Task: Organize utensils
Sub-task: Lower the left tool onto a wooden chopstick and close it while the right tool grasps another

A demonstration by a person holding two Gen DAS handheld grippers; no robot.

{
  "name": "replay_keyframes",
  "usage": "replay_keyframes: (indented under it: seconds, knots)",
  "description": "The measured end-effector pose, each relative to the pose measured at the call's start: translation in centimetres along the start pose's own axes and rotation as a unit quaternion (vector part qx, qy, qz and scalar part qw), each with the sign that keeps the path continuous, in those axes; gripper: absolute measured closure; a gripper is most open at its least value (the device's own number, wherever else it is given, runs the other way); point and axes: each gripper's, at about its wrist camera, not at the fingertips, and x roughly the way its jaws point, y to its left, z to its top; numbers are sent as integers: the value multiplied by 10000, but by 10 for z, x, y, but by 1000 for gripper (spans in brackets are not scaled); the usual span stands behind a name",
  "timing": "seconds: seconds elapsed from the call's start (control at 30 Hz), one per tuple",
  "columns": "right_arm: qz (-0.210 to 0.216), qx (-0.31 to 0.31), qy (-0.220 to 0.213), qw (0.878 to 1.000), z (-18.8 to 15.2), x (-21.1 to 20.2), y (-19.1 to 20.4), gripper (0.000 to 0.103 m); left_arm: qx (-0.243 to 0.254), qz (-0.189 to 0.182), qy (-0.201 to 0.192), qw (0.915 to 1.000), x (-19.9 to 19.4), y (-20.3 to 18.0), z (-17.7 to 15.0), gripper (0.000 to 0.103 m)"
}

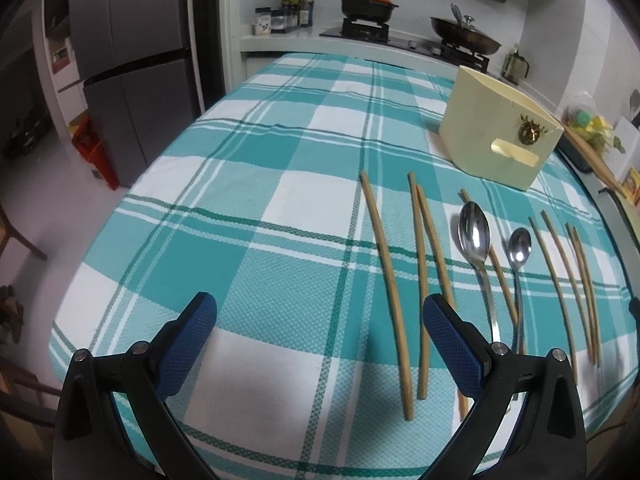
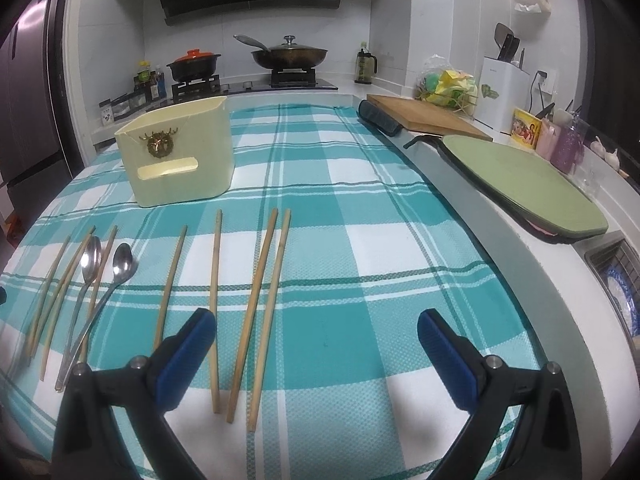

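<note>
Several bamboo chopsticks and two steel spoons, a large one and a smaller one, lie in a row on the teal checked tablecloth. A cream utensil holder with a gold deer emblem stands behind them. My left gripper is open and empty above the cloth, left of the row. My right gripper is open and empty above the rightmost chopsticks.
A stove with a black pot and a lidded wok stands behind the table. A wooden board, a green board and a knife block are on the right counter. A grey fridge stands at the left.
</note>
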Motion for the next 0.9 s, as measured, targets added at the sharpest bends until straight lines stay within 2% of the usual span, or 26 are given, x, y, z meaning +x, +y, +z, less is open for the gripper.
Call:
replay_keyframes:
  seconds: [0.23, 0.43, 0.5, 0.57, 0.73, 0.9]
  knots:
    - [40, 35, 73, 10000, 7, 11, 5, 1, -52, 29, 59, 10000, 12, 9, 3, 0]
    - [72, 179, 31, 9998, 6, 7, 2, 1, -86, 15, 158, 9998, 34, 10, 19, 0]
    - [82, 202, 76, 9997, 4, 7, -2, 9, 16, 6, 170, 9999, 42, 1, 24, 0]
    - [144, 231, 198, 9994, 4, 10, -5, 21, 111, 40, 202, 9997, 51, -9, 27, 0]
    - [325, 264, 348, 9985, 12, 24, -7, 31, 479, 194, 292, 9982, 75, -33, 35, 0]
    - [692, 144, 639, 9954, 22, 51, 5, 51, 686, 441, 446, 9957, 96, -38, 39, 1]
